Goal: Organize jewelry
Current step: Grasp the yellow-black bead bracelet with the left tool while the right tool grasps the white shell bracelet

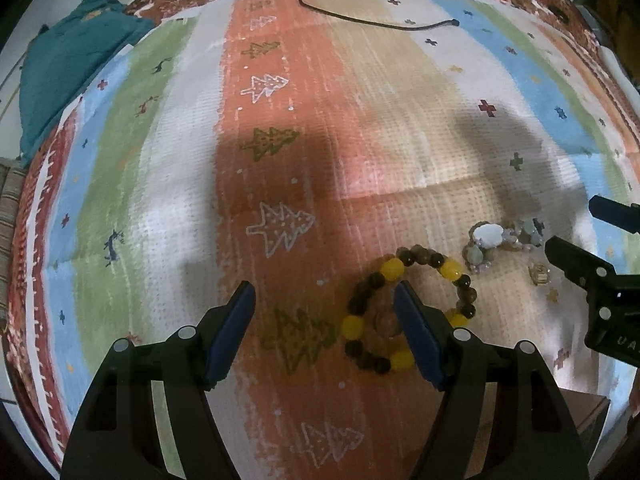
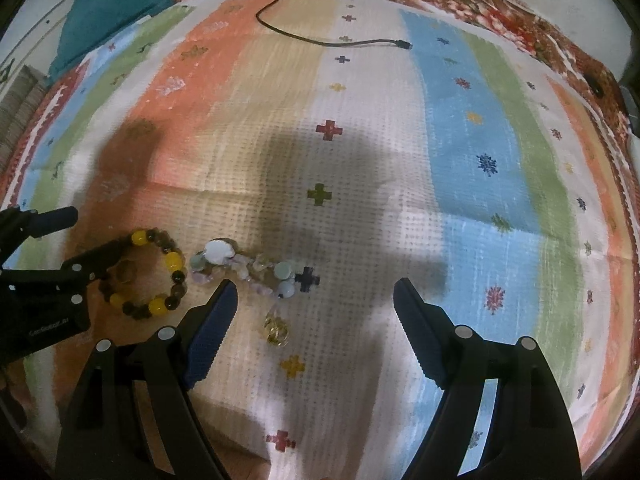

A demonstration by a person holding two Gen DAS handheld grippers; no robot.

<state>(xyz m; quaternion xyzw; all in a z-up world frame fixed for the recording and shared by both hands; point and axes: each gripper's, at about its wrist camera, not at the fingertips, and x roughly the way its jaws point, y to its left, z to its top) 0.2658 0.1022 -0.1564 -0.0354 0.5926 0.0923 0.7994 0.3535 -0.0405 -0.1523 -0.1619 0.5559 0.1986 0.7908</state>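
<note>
A bead bracelet (image 1: pixel 408 312) with yellow and brown beads lies flat on a striped cloth (image 1: pixel 180 160). The cloth has little trees and crosses on it.

The left tool (image 1: pixel 325 300) is spread wide. 1 of its blue fingers (image 1: pixel 416 332) sits inside the ring of the bead bracelet, over a small clear round thing in the middle. The other blue finger is off to the side of the bracelet, over the orange stripe. It is not pinching anything.

Just beside the bead bracelet lies a pale stone bracelet (image 2: pixel 244 270) with a white shell (image 2: pixel 218 254) on it. A small gold piece (image 2: pixel 276 330) lies near the pale stone bracelet, on the side away from the bead bracelet.

The right tool (image 2: pixel 314 292) is spread wide too. It hangs over the cloth near the gold piece, and it holds nothing.

Far from the bead bracelet, a black cable (image 2: pixel 320 38) lies across the cloth. A blue-green cloth bundle (image 1: pixel 68 64) sits at the far corner.
</note>
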